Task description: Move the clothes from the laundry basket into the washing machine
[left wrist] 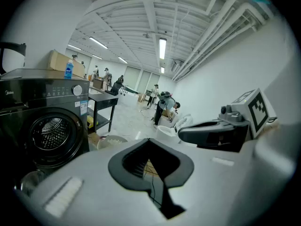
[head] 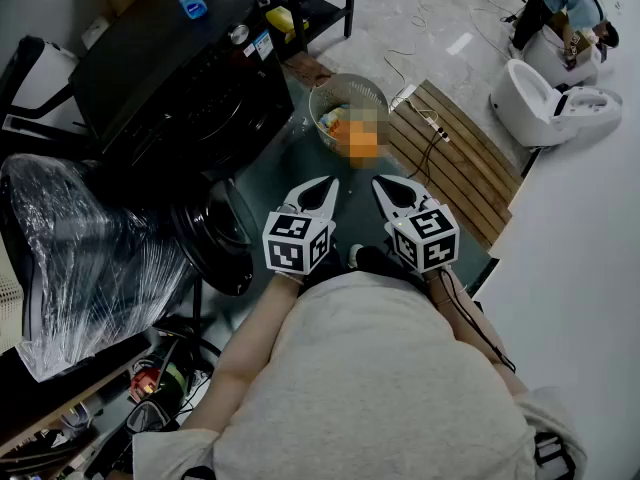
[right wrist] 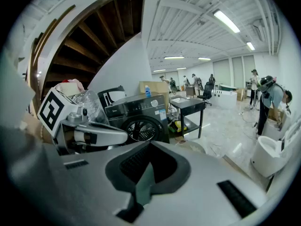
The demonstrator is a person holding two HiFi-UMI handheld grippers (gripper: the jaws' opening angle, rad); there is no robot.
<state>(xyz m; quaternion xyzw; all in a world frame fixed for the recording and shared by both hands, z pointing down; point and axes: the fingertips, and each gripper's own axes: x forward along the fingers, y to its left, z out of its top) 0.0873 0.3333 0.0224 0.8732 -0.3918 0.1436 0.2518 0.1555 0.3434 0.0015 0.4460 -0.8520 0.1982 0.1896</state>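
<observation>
Clothes (head: 334, 120), orange and pale, lie in the round laundry basket (head: 372, 90) on the floor straight ahead of both tools. Part of the pile is blurred over and cannot be made out. The left hand-held gripper (head: 328, 186) and the right hand-held gripper (head: 383, 186) sit side by side, near each other but apart, just in front of the person's torso (head: 380, 368). Each has its jaws pressed together with nothing between them. The marker cubes hide the hands.

The black front-loading washing machine (head: 170, 78) stands ahead and to the left of the left hand-held gripper. Its round door (head: 215, 233) is swung open just left of that tool. The head view looks down on the machine's top, where a blue bottle (head: 192, 4) stands, and hides the drum. The left gripper view shows the drum opening (left wrist: 51, 134) facing out. That view catches only the basket's rim, not its contents. In the right gripper view the tool's own body covers most of the basket. Both gripper views show people far down the hall, too small to make out.

A stretch of dark mat (head: 270, 168) lies between the jaw tips and the basket. A slatted wooden platform (head: 460, 158) with a cable across it lies ahead and right of the right hand-held gripper, beside the basket. A bulky plastic-wrapped load (head: 80, 248) sits beyond the door, well left of the left hand-held gripper.
</observation>
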